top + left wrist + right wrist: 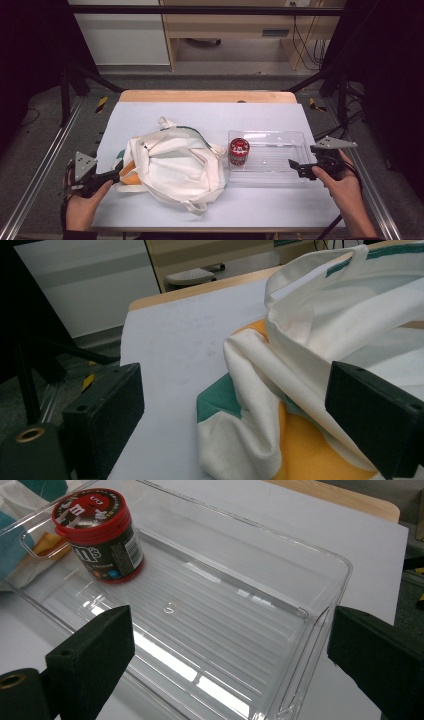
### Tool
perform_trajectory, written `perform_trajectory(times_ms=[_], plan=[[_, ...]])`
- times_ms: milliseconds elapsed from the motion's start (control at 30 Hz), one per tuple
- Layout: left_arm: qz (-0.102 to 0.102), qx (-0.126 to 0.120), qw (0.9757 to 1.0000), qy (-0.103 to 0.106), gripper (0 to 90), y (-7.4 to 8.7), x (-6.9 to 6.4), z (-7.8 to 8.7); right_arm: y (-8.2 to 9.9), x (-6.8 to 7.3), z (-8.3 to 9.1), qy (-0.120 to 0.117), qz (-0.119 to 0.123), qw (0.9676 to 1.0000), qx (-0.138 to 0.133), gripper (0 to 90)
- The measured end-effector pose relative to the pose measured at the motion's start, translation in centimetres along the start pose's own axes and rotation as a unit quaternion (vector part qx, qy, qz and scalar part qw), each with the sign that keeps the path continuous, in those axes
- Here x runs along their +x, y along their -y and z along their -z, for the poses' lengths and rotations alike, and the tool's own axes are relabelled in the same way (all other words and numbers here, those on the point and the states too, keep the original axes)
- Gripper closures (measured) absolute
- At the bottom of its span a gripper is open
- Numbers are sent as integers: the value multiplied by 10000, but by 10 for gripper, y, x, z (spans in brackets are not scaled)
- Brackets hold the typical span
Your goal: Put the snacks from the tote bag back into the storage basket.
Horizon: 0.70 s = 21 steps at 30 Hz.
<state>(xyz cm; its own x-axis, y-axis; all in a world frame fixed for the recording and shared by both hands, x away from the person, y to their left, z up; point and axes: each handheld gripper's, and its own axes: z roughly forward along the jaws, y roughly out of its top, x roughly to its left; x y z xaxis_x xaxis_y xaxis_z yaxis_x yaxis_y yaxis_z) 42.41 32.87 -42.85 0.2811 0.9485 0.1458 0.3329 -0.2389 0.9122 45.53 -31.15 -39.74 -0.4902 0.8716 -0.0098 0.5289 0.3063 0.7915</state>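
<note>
While both tools sit idle at the frame edges, nothing is gripped yet. Lower left of the high view: left gripper, jaws apart, tips just beside the left edge of the cloth bag but not closed on it; its own view has cream fabric with orange and green panels between the spread jaws. Centre of the high view: bag lies slumped on the white table cover, straps loose, mouth apparently toward the upper right. Right of centre: clear plastic tray, touching or just beside the bag's right side. Red-lidded candy tub stands upright in the tray's left end. Lower right: right gripper, jaws spread, hovering at the tray's right end, holding nothing. Progress guess: looks like unpacking the bag into the tray, or packing from it, cannot tell which; one tub in the tray, rest of tray bare, bag contents hidden. Most work seems left. Writing: tub lid and label show "m" lettering, M&M's style branding; small print and barcode unreadable.
</note>
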Motion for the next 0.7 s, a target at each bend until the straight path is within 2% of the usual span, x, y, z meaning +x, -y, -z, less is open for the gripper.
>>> perform_trajectory(times_ms=[267,367,700], plan=[[-16,21,10000,-11,88,1,0,0,10,1,-4,17,-183,9998,-114,55],[-5,23,10000,-14,87,1,0,0,13,4,-6,97,-231,9996,-148,56],[-23,13,10000,10,88,0,-1,-1,19,16,-8,50,-400,9980,-480,53]])
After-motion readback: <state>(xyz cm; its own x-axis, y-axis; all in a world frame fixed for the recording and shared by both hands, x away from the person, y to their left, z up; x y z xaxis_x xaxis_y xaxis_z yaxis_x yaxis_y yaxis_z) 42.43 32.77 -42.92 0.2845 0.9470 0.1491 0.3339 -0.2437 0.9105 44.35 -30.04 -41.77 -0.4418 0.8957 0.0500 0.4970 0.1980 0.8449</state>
